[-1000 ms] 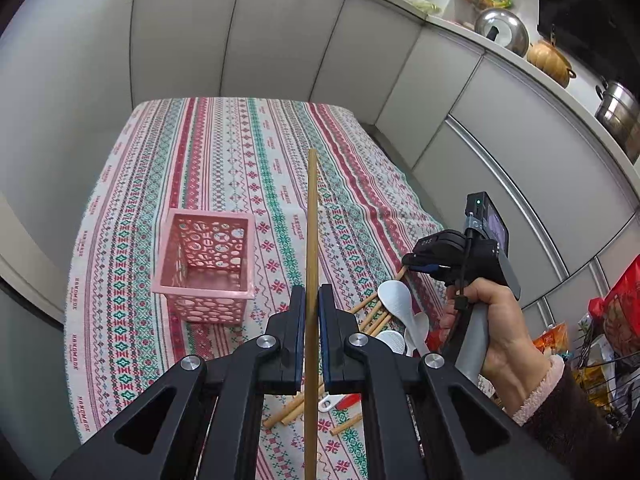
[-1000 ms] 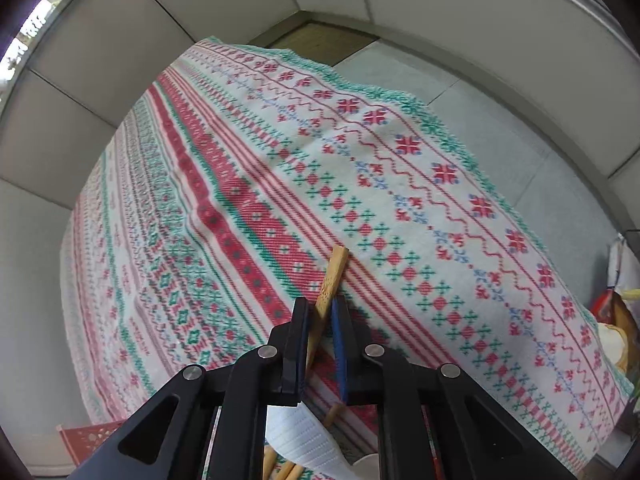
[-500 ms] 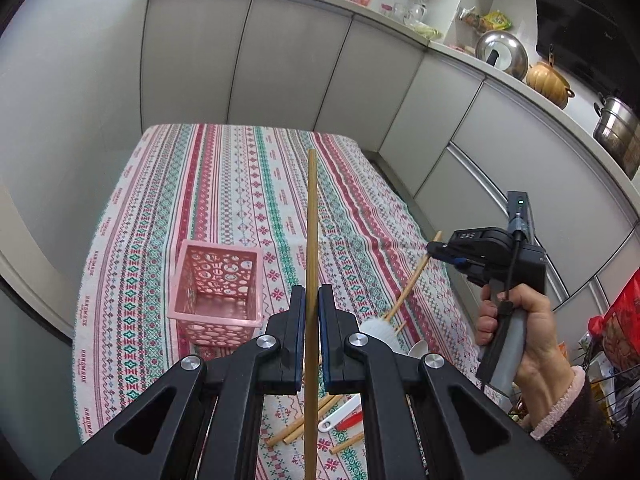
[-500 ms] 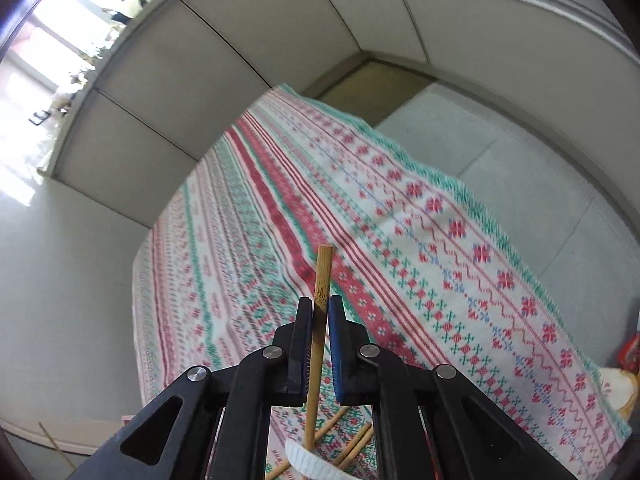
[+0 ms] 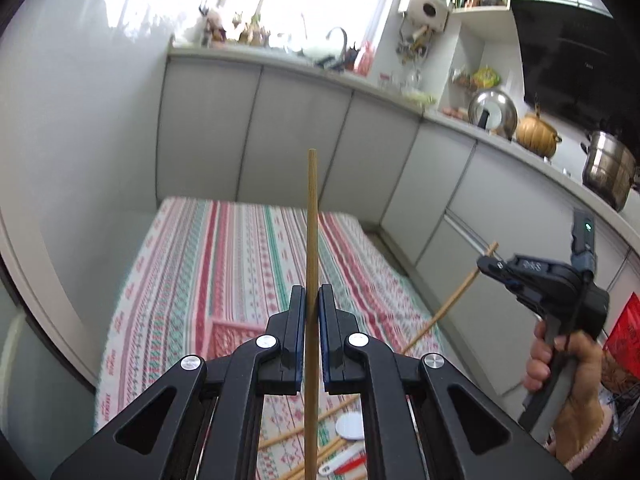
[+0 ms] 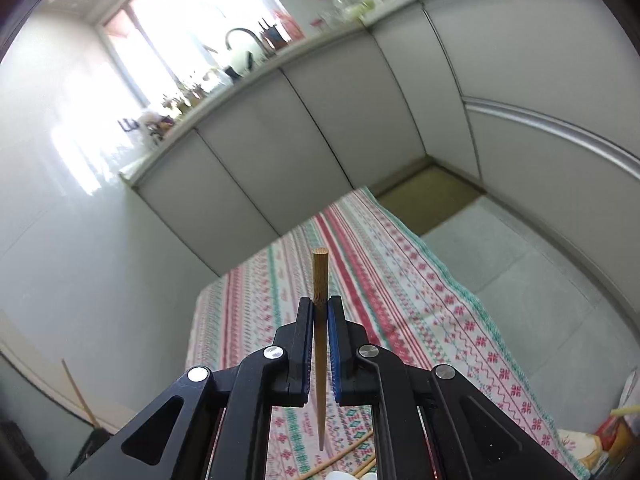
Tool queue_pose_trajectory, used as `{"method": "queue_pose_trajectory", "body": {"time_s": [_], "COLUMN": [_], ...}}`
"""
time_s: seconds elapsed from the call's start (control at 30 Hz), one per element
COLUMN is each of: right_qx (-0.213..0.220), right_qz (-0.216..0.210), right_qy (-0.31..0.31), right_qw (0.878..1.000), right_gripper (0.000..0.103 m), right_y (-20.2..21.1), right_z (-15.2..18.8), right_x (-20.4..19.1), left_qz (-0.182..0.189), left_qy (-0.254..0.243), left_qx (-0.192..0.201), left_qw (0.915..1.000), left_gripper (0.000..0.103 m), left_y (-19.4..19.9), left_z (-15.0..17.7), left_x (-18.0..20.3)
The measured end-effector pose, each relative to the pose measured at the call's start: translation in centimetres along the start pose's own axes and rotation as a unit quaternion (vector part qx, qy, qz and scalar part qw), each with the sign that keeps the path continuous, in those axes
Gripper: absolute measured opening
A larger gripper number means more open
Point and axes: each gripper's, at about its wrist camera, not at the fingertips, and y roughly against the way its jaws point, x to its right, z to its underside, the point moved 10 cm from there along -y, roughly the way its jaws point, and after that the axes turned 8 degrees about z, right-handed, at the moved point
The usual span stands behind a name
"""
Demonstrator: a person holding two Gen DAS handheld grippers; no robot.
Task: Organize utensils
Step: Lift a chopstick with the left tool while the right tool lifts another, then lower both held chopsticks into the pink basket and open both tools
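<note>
My left gripper point(image 5: 311, 300) is shut on a long wooden chopstick point(image 5: 312, 220) that stands upright above the striped tablecloth point(image 5: 224, 248). The pink basket point(image 5: 232, 334) shows only as a rim behind the left fingers. To the right a person's hand point(image 5: 568, 364) holds my right gripper point(image 5: 486, 264), shut on a second chopstick point(image 5: 448, 308) that slants down toward the table. In the right wrist view the right gripper point(image 6: 320, 308) clamps that chopstick point(image 6: 320, 276) near its thick end. More chopsticks point(image 5: 280, 438), a white spoon point(image 5: 350, 426) and a red-and-white utensil point(image 5: 344, 464) lie on the cloth below.
Grey cabinet fronts point(image 5: 300, 140) close the far end and right side of the table. Pots point(image 5: 608, 172) and a lid stand on the counter at the right. A strip of floor point(image 6: 520, 264) runs along the table's right edge point(image 6: 452, 276). A red bag point(image 5: 624, 344) sits at the right.
Both grippers have risen and tilted up, so the counter and window now show. The right gripper closed on a chopstick in the pile and lifted it clear of the table.
</note>
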Motion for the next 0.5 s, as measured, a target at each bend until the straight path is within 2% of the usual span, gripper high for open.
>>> {"method": "queue_pose_trajectory", "body": {"time_s": [0.23,0.37,0.5], "right_qx": [0.036,0.038,0.028], "right_qz": [-0.050,-0.066,-0.091], "right_qy": [0.013,0.024,0.023], "right_qw": [0.998,0.997,0.995], "right_gripper": [0.007,0.007,0.007], "right_y": [3.7,3.8,3.4], "right_z": [-0.6,-0.1,0.6], "right_x": [-3.4,-5.0,-6.1], "left_qz": [-0.026,-0.057,-0.078], "left_qy": [-0.014,-0.032,-0.049], "left_qx": [0.097,0.119,0.133], "left_qw": [0.9948,0.9907,0.9868], "left_gripper": [0.006,0.006,0.006], "left_y": [1.8,0.2,-2.5], "left_z": [-4.1,-5.2,-4.9], "left_x": [-0.9,-2.4,-4.2]}}
